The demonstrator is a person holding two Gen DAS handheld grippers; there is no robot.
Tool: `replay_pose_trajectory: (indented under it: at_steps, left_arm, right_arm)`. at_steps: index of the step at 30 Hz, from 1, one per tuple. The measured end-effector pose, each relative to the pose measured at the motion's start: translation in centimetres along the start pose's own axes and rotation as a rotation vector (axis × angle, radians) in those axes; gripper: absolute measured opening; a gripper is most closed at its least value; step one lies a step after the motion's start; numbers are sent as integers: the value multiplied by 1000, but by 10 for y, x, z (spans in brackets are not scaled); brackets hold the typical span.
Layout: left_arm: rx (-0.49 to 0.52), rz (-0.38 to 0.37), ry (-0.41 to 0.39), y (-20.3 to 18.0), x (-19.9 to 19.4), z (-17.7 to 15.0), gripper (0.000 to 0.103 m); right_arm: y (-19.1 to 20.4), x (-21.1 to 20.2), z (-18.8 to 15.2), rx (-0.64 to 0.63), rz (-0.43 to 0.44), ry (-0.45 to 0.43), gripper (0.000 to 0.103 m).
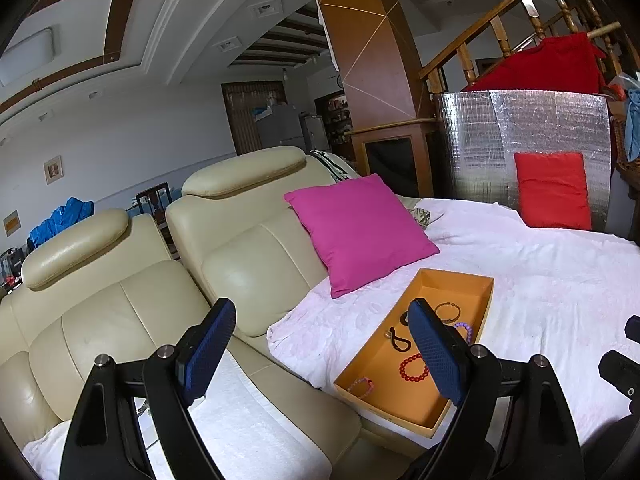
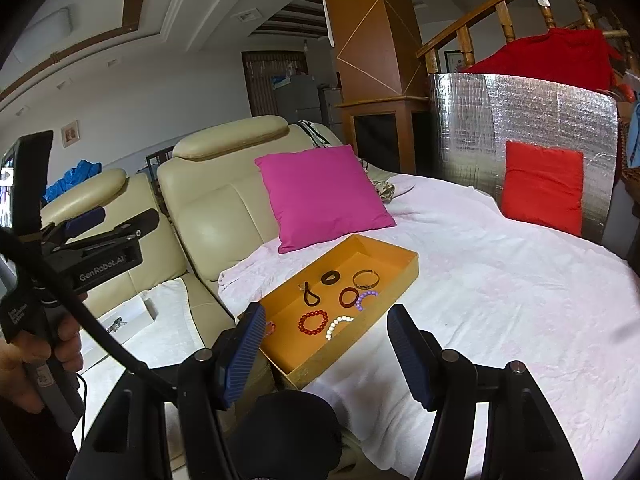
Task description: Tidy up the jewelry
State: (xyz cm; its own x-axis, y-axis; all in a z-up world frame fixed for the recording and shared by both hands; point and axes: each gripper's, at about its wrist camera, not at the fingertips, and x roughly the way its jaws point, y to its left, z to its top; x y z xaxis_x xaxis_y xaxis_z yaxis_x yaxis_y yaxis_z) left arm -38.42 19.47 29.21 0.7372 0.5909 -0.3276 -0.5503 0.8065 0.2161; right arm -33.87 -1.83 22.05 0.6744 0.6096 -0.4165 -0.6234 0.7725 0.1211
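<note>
Bracelets lie loose in an orange tray [image 2: 404, 276] on the white sheet [image 2: 500, 300], near the pink cushion [image 2: 320, 196]: a red bead bracelet [image 2: 313, 322], a white one [image 2: 339, 326], a purple one [image 2: 366, 299]. Left tongs [image 1: 320, 356] and right tongs [image 2: 326, 354] hover released, nothing between them.

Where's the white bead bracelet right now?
Right wrist view: the white bead bracelet lies in the orange tray, near its front right side, just right of the red bead bracelet.
</note>
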Motion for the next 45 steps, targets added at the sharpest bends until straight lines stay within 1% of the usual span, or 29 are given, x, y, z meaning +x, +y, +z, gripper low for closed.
replay_pose_trajectory:
  at_steps: [19, 45]
  left_arm:
    - [6, 8, 7, 2, 1, 0, 88]
    - [19, 27, -3, 3, 0, -5, 88]
  right_arm:
    - [1, -2, 3, -5, 15, -5, 67]
    - [9, 2, 4, -10, 12, -9, 67]
